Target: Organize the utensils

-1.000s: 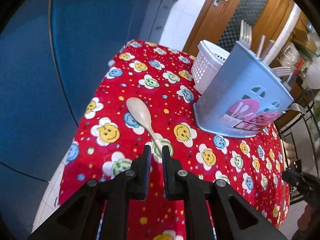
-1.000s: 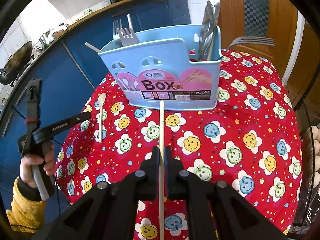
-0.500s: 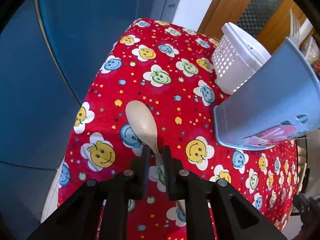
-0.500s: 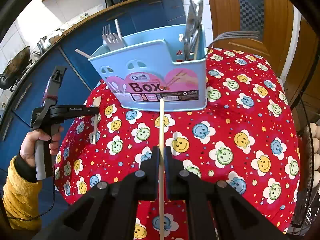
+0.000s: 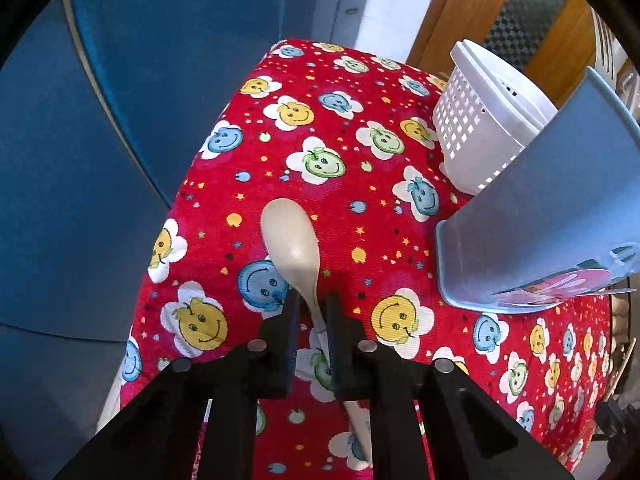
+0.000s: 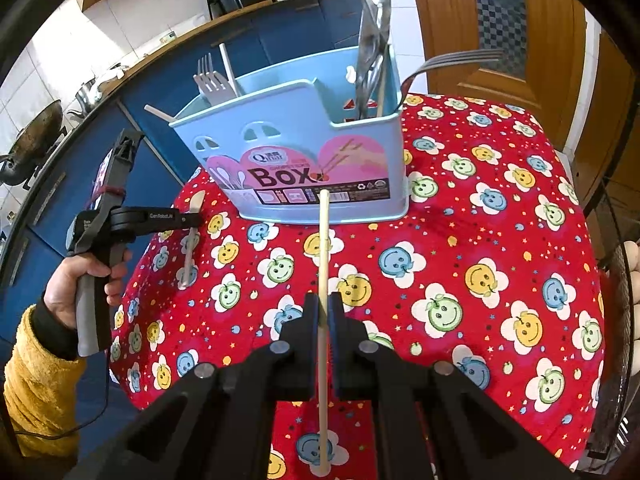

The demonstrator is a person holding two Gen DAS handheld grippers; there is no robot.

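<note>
Left wrist view showed the left gripper pitched steeply down over the beige spoon, which lay on the red smiley-print table with its bowl toward 12 o'clock and its handle running back between the jaws. Those jaws were closing; the neck of the spoon sat between them, touching the right pad, while a gap remained at the left one, so no firm grip had formed. At 2 o'clock stood the blue utensil box, with a white perforated basket just behind it.

From the right wrist camera, the right gripper was clamped shut on a pale chopstick, whose tip pointed at 12 o'clock toward the box, already holding forks and metal utensils. The person's hand gripped the left tool's handle at 9 o'clock.

Risks, as I judged them: the spoon's neck was narrow, smooth and off-centre in the jaws, so it could skid sideways or pivot under the heavier bowl on lifting. Pads pressed low might also snag the cloth. The long chopstick, held near one end, could swing and clip the box rim.
</note>
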